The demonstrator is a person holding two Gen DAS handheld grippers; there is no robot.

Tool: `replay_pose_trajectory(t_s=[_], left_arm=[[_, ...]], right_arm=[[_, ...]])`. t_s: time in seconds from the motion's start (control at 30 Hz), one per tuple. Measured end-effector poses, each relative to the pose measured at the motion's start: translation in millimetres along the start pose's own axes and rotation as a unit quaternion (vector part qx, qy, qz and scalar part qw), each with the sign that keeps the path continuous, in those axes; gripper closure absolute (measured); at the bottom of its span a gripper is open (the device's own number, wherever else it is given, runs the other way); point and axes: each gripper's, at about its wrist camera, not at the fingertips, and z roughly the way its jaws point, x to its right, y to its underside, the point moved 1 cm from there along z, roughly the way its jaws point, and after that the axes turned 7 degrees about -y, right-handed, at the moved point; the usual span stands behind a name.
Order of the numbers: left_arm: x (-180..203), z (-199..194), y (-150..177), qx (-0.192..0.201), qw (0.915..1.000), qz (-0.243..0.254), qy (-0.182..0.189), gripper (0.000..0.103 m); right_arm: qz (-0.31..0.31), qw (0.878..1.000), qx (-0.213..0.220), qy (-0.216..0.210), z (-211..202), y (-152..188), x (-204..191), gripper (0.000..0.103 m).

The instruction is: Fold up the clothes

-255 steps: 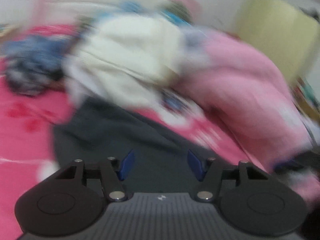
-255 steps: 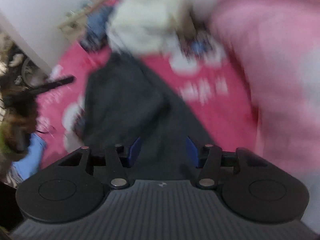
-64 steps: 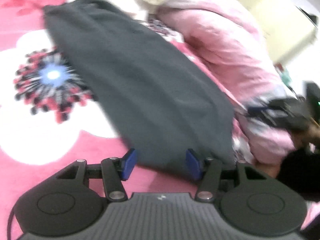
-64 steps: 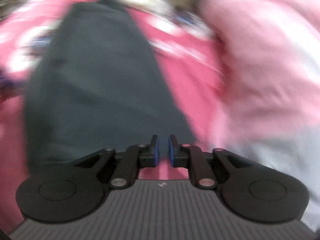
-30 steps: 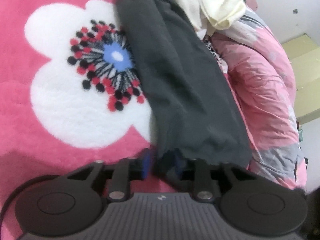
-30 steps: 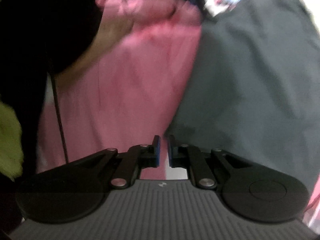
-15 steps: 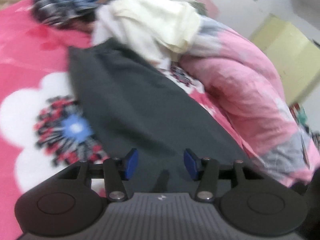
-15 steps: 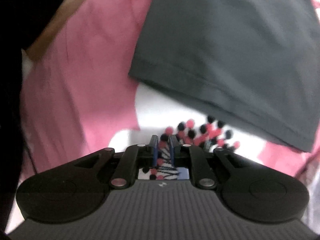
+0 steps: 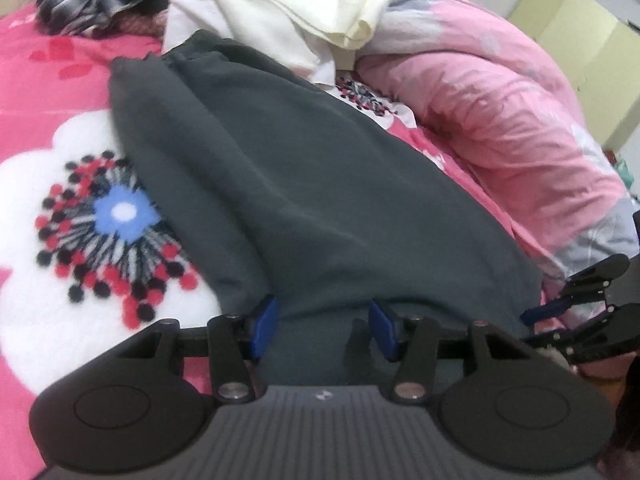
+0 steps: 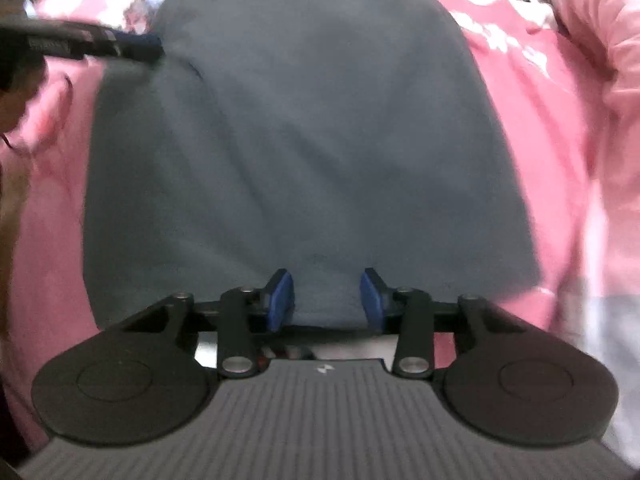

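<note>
The dark grey garment point(image 9: 304, 184) lay stretched lengthwise across the pink flowered blanket point(image 9: 60, 92), its far end tucked under the cream and white clothes pile point(image 9: 288, 12). The left gripper point(image 9: 324, 326) stood released, pads apart over the near hem, pinching nothing. The right gripper point(image 10: 326, 294) was opening, cloth lying between its blue pads point(image 10: 280, 294) but ungrasped. A pink duvet point(image 9: 512, 120) bulged alongside.

Both grippers let go; right gripper point(image 10: 326, 299) jaws opening.
</note>
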Motion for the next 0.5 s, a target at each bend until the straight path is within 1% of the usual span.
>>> replay_pose_trajectory(t_s=[0.07,0.13,0.17,0.23,0.33,0.43,0.5], left_arm=[[-10.7,-9.4,2.0,-0.007,0.9998,-0.02,0.0,0.051],[-23.8,-21.0,4.2,-0.011,0.9988,-0.048,0.0,0.051],[-33.4,-28.4,5.3,-0.008,0.9978,-0.065,-0.002,0.049],[-52.3,-42.5,7.4,-0.003,0.9949,-0.1,-0.006,0.049],[-77.0,-55.2,10.0,-0.007,0.9889,-0.149,-0.002,0.05],[-84.2,-56.8,8.4,-0.021,0.9849,-0.171,0.022,0.05],[-79.3,-51.3,5.1,-0.038,0.9844,-0.166,0.044,0.05]], right_arm=[[-0.018,0.998,-0.014,0.061,-5.0,-2.0,-0.1,0.073],[-0.038,0.992,-0.024,0.12,-9.2,-2.2,-0.4,0.073],[-0.04,0.989,-0.023,0.137,-11.9,-1.5,0.1,0.073],[-0.03,0.989,-0.01,0.142,-22.2,0.9,3.9,0.073],[-0.028,0.99,0.023,0.136,-32.7,-2.4,-0.2,0.073],[-0.075,0.988,0.068,0.119,-40.4,-15.1,-26.3,0.072],[-0.107,0.986,0.09,0.091,-46.3,-19.0,-46.1,0.071]])
